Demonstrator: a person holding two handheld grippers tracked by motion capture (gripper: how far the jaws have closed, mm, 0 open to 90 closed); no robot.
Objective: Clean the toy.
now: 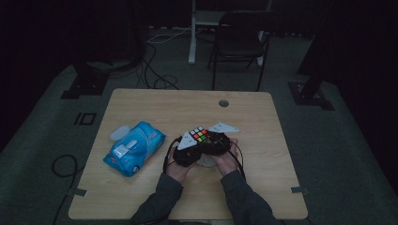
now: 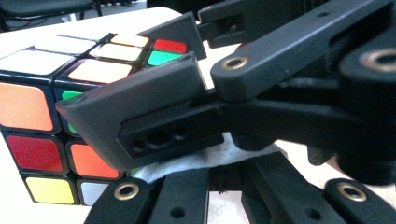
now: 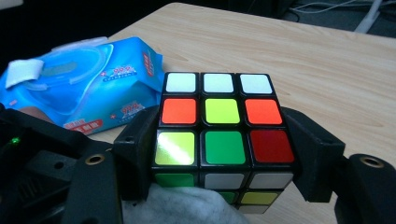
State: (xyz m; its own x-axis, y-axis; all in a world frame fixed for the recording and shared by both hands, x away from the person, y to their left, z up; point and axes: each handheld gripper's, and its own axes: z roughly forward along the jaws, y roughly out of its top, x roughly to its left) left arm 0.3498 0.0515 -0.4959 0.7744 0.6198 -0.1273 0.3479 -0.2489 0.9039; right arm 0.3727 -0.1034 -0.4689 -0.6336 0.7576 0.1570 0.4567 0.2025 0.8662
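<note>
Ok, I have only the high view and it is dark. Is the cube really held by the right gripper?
Observer: Yes. The cube sits between the jaws of the right gripper, one on each side.
Operator: Which colours has the far row on top?
Observer: Three white stickers.
Operator: And what does the left gripper hold?
Observer: The left gripper is shut on a white wipe; the right gripper view shows the wipe against the cube's lower face.
</note>
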